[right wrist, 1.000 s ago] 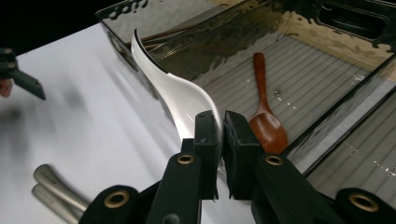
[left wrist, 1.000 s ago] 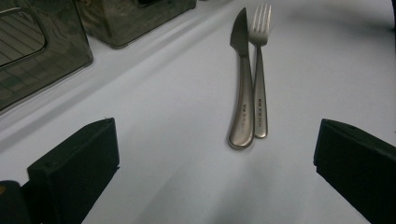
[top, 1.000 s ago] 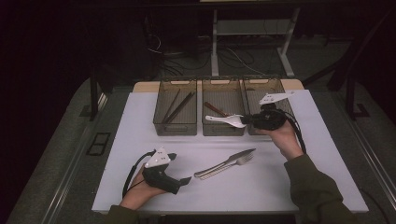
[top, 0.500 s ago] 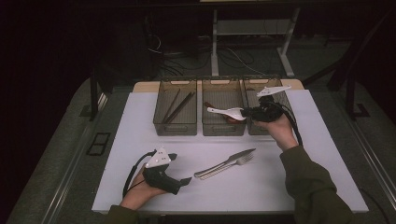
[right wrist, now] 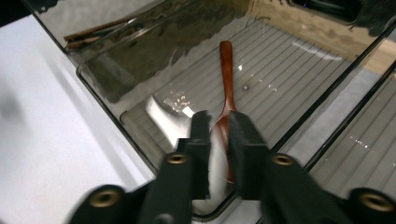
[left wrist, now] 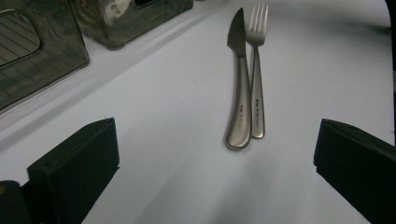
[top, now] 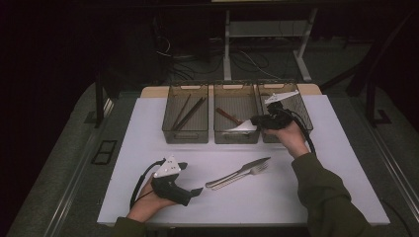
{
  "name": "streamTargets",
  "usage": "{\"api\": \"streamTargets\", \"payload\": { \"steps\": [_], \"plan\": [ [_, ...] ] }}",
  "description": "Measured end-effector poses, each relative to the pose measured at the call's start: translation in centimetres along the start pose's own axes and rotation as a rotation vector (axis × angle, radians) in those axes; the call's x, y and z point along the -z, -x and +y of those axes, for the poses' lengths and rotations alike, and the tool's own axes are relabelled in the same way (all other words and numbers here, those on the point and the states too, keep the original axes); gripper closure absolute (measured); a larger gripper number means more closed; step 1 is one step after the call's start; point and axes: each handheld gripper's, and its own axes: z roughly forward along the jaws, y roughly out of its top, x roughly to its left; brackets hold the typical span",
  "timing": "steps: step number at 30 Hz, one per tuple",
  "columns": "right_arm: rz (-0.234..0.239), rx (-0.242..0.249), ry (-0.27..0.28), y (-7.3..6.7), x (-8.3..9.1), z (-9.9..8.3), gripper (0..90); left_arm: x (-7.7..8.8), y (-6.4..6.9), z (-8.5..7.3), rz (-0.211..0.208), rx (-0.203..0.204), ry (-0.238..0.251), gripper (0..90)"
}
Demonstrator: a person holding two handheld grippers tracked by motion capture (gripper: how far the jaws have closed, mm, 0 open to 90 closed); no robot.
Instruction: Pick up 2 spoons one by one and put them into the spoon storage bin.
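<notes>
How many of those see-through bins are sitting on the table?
3, in a row at the table's far edge: the left bin with chopsticks, the middle bin with a wooden spoon, and the right bin partly behind the right gripper.

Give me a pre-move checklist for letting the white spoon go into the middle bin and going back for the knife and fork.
1. white spoon over the middle bin, not over a neighbouring bin: ok.
2. right gripper jaws have just been opening with the spoon's handle between them; fully released: cannot tell.
3. Landing spot: a wooden spoon already lies in that bin, with bare floor beside it: ok.
4. knife and fork lie side by side on the white table, apart from the bins: ok.
5. left gripper jaws wide apart, nothing between them, aimed at the knife and fork: ok.
</notes>
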Motion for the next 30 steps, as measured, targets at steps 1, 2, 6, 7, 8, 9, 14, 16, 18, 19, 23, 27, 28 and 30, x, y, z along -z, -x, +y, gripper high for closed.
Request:
{"api": "streamTargets", "payload": {
  "steps": [1,2,6,7,8,9,14,16,18,19,23,27,28,30],
  "plan": [
    [-0.002,0.000,0.007,0.0,0.1,0.0,74.4,0.0,0.0,0.0,-0.001,0.000,0.000,0.0],
    [-0.001,-0.002,0.011,0.0,0.1,0.0,73.6,0.0,0.0,0.0,-0.001,-0.003,-0.001,0.0],
    [0.004,-0.012,0.024,-0.1,0.5,0.0,66.0,0.0,0.0,0.0,-0.003,-0.004,-0.001,0.0],
    [0.009,-0.016,0.032,-0.1,0.6,0.0,63.8,0.0,0.0,0.0,-0.003,-0.004,-0.001,0.0],
    [0.011,-0.024,0.042,-0.1,0.8,0.0,61.8,-0.1,0.0,0.0,-0.003,-0.002,0.001,0.0],
    [0.014,-0.029,0.050,-0.2,0.9,0.0,60.1,-0.1,0.0,0.0,-0.002,-0.002,0.001,0.0],
    [0.027,-0.034,0.095,-0.5,2.2,0.0,52.4,-0.1,0.0,0.0,-0.002,-0.005,-0.003,0.0],
    [0.033,-0.035,0.104,-0.7,2.7,-0.1,50.6,-0.1,0.0,0.0,-0.002,-0.005,-0.003,0.0],
    [0.039,-0.033,0.115,-0.8,3.2,-0.3,49.1,-0.1,0.0,0.0,-0.002,-0.003,-0.002,0.0],
    [0.047,-0.034,0.118,-1.0,3.3,-0.5,48.5,-0.1,0.0,0.0,-0.002,-0.003,-0.003,0.0],
    [0.049,-0.035,0.124,-1.2,4.0,-1.2,41.7,-0.1,0.0,0.0,-0.001,-0.001,-0.003,0.0],
    [0.055,-0.039,0.136,-1.3,4.7,-2.2,38.6,-0.1,0.0,0.0,-0.001,-0.001,-0.003,0.0],
    [0.060,-0.045,0.138,-1.4,4.8,-2.5,37.2,-0.1,0.0,0.0,-0.001,-0.001,-0.003,0.0],
    [0.060,-0.049,0.139,-1.4,5.2,-3.0,35.0,-0.1,0.1,0.0,-0.002,-0.003,-0.003,0.0]
  ]
}}
